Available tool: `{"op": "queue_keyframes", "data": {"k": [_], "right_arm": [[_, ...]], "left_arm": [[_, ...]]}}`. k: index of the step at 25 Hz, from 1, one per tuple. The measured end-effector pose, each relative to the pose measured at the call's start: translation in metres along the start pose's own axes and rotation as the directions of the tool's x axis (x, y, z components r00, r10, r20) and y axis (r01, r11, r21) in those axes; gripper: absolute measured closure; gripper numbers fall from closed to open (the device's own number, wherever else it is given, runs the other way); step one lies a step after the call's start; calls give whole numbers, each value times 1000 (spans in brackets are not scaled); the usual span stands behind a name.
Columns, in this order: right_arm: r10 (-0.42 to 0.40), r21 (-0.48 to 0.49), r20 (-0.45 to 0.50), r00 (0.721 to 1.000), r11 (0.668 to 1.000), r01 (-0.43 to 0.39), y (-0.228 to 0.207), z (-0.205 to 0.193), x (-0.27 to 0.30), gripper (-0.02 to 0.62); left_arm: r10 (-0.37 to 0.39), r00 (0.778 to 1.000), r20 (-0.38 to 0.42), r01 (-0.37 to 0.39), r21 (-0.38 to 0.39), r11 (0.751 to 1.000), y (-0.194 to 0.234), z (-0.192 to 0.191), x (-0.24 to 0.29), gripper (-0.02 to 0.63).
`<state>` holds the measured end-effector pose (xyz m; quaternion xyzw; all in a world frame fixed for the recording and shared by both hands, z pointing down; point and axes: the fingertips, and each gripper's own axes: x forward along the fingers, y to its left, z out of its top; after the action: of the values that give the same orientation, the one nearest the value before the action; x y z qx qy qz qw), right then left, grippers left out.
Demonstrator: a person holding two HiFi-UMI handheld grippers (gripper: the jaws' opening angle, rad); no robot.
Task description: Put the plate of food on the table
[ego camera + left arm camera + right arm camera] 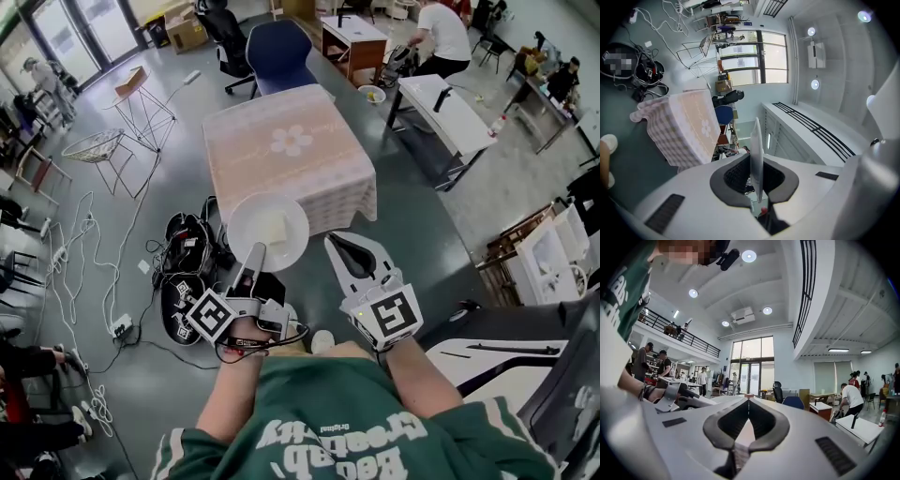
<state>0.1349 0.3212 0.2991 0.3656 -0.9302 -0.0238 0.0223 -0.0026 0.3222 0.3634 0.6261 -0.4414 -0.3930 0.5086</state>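
A round white plate (267,230) with a pale block of food (277,228) on it hangs over the floor, just short of the table. My left gripper (255,260) is shut on the plate's near rim. In the left gripper view the plate (756,150) shows edge-on, pinched between the dark pads (736,176). The table (286,155) wears a pink checked cloth with a white flower and stands straight ahead; it also shows in the left gripper view (689,126). My right gripper (345,248) floats to the right of the plate, shut, its fingertips meeting with nothing between them (748,400).
A blue chair (281,52) stands behind the table. Black bags and cables (187,253) lie on the floor to the left, near wire stools (141,112). A white desk (450,112) with a seated person (441,37) is at the right.
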Motion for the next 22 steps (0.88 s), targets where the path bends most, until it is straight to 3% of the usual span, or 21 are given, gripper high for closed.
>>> {"op": "queue_keyframes", "data": {"k": [9,22], "right_arm": [[-17,37,16,1000,999,17,-21,-16,13,580],[-53,49,-10,999,997,54,-62,-28,66,580]], "left_arm": [[-15,1000,8,15,16,1000,11,11,24,577],[-26,1000,13,26,38,999,20,58,86,577]]}}
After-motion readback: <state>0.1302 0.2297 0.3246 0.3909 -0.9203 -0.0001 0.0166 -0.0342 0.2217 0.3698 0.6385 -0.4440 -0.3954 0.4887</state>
